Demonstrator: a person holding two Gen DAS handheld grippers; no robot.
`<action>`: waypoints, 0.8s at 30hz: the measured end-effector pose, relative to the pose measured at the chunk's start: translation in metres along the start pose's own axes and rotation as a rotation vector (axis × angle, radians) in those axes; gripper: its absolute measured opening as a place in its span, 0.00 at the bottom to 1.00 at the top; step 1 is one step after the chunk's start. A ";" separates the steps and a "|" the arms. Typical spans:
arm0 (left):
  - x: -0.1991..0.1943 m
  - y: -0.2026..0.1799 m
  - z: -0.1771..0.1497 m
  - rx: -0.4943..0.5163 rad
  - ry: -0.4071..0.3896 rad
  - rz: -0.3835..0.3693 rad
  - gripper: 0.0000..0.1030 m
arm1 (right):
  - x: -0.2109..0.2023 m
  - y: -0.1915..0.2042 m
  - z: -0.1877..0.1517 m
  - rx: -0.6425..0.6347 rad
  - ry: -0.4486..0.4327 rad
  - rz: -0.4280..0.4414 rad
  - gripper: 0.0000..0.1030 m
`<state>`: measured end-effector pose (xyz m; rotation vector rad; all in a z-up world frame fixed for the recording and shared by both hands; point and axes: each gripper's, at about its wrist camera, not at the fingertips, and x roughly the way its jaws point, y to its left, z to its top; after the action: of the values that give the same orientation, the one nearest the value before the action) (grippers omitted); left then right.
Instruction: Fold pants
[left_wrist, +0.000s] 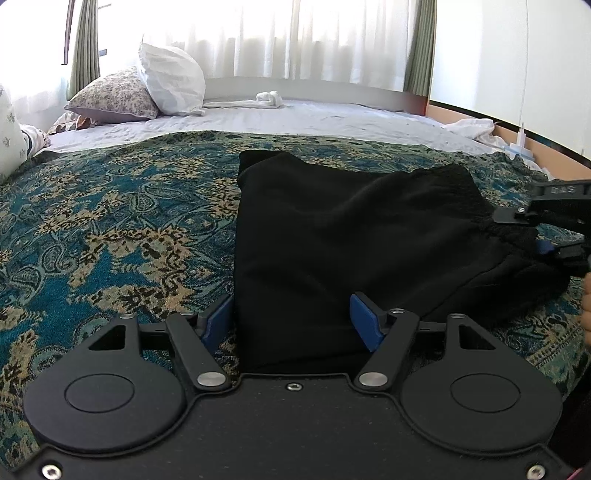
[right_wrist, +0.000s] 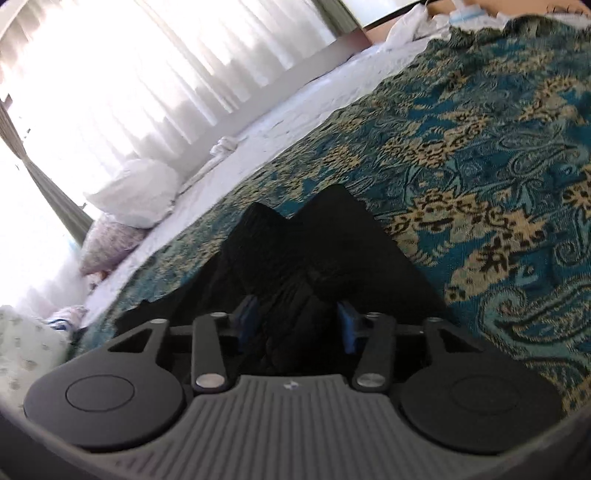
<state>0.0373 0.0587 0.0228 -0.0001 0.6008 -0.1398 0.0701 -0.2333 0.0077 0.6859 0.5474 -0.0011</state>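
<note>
Black pants (left_wrist: 343, 236) lie folded on a teal patterned bedspread (left_wrist: 110, 229). My left gripper (left_wrist: 291, 317) is open, its blue pads either side of the near edge of the pants. My right gripper (left_wrist: 524, 232) shows at the right edge of the left wrist view, its jaws around the bunched waistband end. In the right wrist view the right gripper (right_wrist: 297, 325) has a wide gap between its pads, with raised black pants (right_wrist: 314, 251) fabric between them; whether the pads press it I cannot tell.
A white sheet (left_wrist: 295, 118) covers the far part of the bed. A white pillow (left_wrist: 173, 81) and a floral pillow (left_wrist: 114, 96) lie at the back left. A rolled white cloth (left_wrist: 267, 99) lies by the curtained window. A wall runs along the right.
</note>
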 end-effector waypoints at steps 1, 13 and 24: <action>0.000 0.000 0.000 0.000 -0.001 0.001 0.66 | -0.004 -0.003 -0.003 0.011 0.015 0.039 0.50; 0.001 -0.002 -0.001 0.002 -0.010 0.006 0.68 | 0.028 0.016 0.000 -0.090 0.034 -0.042 0.56; -0.008 -0.010 0.000 0.101 -0.018 0.023 0.68 | -0.012 0.036 -0.014 -0.213 -0.169 -0.198 0.25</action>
<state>0.0290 0.0497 0.0279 0.1029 0.5751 -0.1477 0.0593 -0.1994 0.0262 0.4170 0.4431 -0.1822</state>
